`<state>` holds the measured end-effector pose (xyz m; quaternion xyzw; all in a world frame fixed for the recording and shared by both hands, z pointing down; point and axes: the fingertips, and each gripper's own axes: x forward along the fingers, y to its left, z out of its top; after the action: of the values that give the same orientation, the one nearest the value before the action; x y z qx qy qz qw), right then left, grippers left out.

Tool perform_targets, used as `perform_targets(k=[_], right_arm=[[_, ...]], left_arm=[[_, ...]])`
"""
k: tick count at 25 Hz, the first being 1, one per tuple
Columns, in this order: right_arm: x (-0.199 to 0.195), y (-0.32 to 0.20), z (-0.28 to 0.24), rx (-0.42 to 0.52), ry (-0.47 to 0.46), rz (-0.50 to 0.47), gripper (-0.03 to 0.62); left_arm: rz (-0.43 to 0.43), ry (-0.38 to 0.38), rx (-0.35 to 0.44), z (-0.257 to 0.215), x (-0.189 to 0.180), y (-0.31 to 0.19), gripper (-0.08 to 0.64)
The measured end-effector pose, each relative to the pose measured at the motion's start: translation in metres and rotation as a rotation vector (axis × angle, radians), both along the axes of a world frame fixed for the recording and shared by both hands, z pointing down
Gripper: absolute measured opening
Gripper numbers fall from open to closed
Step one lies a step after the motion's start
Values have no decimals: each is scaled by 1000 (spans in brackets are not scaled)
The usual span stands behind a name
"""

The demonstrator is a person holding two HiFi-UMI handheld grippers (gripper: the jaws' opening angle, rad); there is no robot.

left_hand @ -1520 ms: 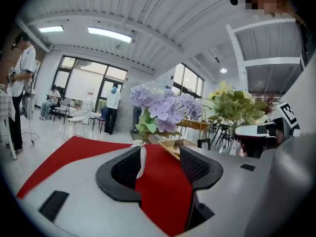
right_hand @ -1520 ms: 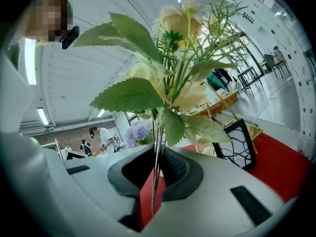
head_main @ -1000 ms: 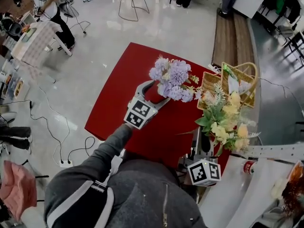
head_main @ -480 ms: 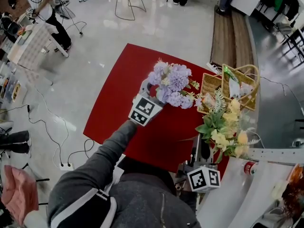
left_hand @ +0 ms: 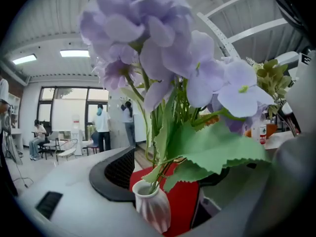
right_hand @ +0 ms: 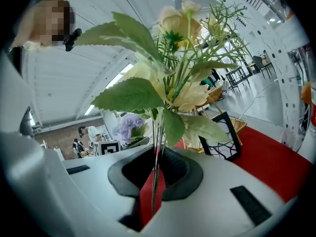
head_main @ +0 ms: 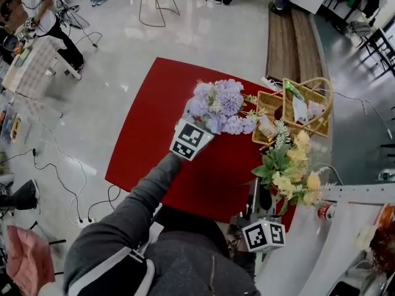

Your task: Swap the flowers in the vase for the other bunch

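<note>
Purple flowers (head_main: 221, 103) stand in a small white ribbed vase (left_hand: 152, 209) on the red table (head_main: 154, 140); from the head view the blooms hide the vase. My left gripper (head_main: 199, 122) (left_hand: 168, 181) is open with the vase between its jaws. The vase sits against the left pad, and a strip of red table shows before the right one. My right gripper (head_main: 264, 196) (right_hand: 155, 174) is shut on the thin stems of the yellow bunch (head_main: 290, 165) (right_hand: 180, 26). It holds the bunch upright near the table's front right corner.
A wicker basket (head_main: 299, 110) with packets stands at the table's far right, close behind both bunches. A black-framed patterned stand (right_hand: 222, 137) sits beside it. A white counter (head_main: 308, 251) with a red can (head_main: 325, 211) lies to the right. People stand far off.
My left gripper has moved right and a little up, in under the purple blooms, so the vase now sits between its jaws. The right gripper and yellow bunch have hardly moved.
</note>
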<state>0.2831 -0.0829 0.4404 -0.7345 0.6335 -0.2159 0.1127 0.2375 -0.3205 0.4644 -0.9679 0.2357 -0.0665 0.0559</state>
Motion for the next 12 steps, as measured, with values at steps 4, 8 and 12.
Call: perform_targets(k=[4, 8, 12], right_arm=[[3, 2, 3, -6, -4, 16, 32], [2, 2, 5, -12, -9, 24, 32], [4, 1, 7, -9, -10, 27, 32]], left_arm=[[3, -3, 21, -2, 5, 1, 293], [6, -1, 28, -5, 6, 1, 222], [6, 1, 21, -3, 9, 2, 155]])
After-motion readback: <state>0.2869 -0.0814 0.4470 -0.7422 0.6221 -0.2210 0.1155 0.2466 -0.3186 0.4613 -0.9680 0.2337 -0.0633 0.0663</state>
